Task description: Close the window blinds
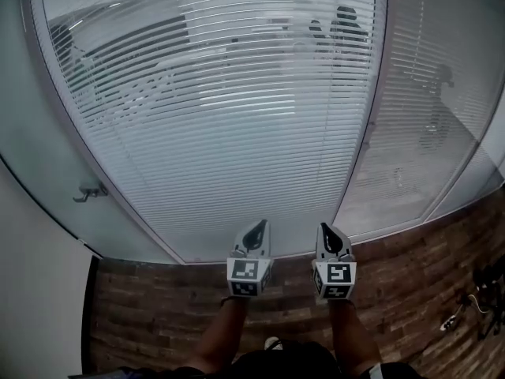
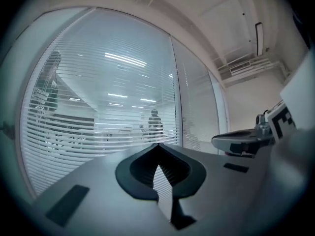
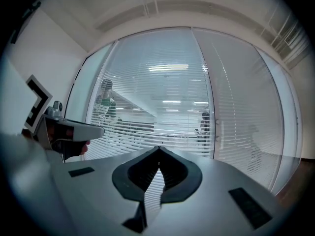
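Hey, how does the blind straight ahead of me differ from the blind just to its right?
The middle blind has slats tilted open, with people clearly visible behind it. The right blind has tighter slats and shows only a hazy shape. The middle blind looks brighter, the right blind greyer. Both are horizontal-slatted and lowered.

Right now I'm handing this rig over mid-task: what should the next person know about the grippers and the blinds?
Left gripper: shut, empty, held level short of the glass.
Right gripper: shut, empty, alongside it.
Window blinds: down over the wide pane, slats open, the room behind shows through.
Done: nothing visible on the blinds.
Left: find the slat control, which I cannot make out, and turn the slats shut.
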`<state>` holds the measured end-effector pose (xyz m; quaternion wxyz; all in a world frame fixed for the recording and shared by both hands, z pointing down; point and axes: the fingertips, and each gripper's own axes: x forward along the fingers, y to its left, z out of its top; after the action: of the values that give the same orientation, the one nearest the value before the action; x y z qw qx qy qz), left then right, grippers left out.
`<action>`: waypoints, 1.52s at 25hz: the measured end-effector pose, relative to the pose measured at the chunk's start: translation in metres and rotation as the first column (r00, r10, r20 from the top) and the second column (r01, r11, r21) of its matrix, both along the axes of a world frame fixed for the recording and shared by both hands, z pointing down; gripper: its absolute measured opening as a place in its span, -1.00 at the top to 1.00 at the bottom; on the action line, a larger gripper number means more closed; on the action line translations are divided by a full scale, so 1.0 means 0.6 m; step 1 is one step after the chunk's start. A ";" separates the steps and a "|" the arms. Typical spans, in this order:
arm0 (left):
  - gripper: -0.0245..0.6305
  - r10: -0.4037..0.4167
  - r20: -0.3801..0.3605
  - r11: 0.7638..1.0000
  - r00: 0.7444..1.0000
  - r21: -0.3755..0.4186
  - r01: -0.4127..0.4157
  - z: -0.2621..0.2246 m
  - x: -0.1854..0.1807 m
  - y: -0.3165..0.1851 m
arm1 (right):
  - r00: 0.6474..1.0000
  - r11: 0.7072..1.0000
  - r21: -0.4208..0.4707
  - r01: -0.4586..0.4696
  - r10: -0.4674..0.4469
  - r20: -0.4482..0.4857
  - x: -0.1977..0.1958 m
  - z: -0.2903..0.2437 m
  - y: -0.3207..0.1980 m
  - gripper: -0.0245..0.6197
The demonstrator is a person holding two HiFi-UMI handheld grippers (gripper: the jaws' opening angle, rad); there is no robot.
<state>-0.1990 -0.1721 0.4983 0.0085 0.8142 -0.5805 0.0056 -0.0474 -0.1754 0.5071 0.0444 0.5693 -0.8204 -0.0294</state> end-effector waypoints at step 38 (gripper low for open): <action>0.94 -0.082 -0.026 0.996 0.996 -0.036 0.081 -0.013 0.206 -0.358 | 0.998 0.998 -0.031 0.062 -0.062 0.008 0.221 -0.053 -0.408 0.91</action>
<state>-0.0754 -0.3871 0.4902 0.0309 0.7894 -0.6131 0.0043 0.0854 -0.4204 0.4755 0.0496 0.5430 -0.8381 -0.0158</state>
